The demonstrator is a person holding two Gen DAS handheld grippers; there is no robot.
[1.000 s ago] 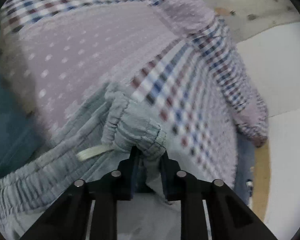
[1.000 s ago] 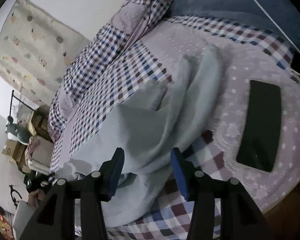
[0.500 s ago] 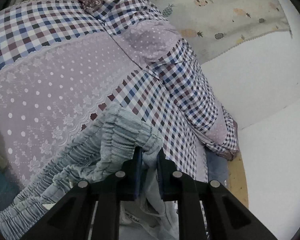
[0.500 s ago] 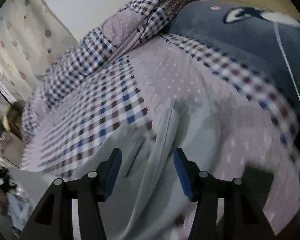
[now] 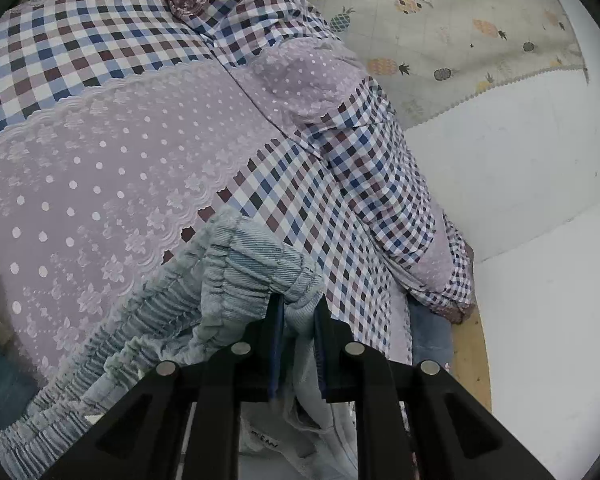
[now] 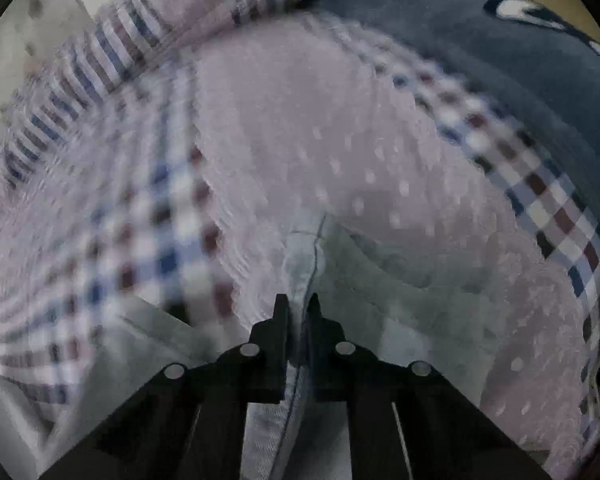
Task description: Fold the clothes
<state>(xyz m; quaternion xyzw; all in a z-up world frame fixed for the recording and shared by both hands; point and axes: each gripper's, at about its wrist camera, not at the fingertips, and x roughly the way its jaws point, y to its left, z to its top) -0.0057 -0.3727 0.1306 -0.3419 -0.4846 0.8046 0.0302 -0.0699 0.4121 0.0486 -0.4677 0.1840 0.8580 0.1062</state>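
While our left gripper point(image 5: 298, 308) is clenching the jeans' point(image 5: 236, 264) gathered waistband, our right gripper point(image 6: 298, 306) is pinching their seam point(image 6: 306, 264); the jeans are lying on the bedspread point(image 5: 112, 168), near a dark pillow point(image 6: 480, 48).

Pale blue denim trousers point(image 5: 236, 276), gathered elastic waistband, bunched and lifted off bed. Waistband fold pinched between left tool point(image 5: 298, 308) tips, rest trailing down-left. Seamed edge point(image 6: 304, 264) clamped in right tool point(image 6: 298, 304), view blurred.

bedspread point(image 5: 100, 168) ahead: open | right: rolled quilt point(image 5: 380, 184), wall point(image 5: 520, 160)
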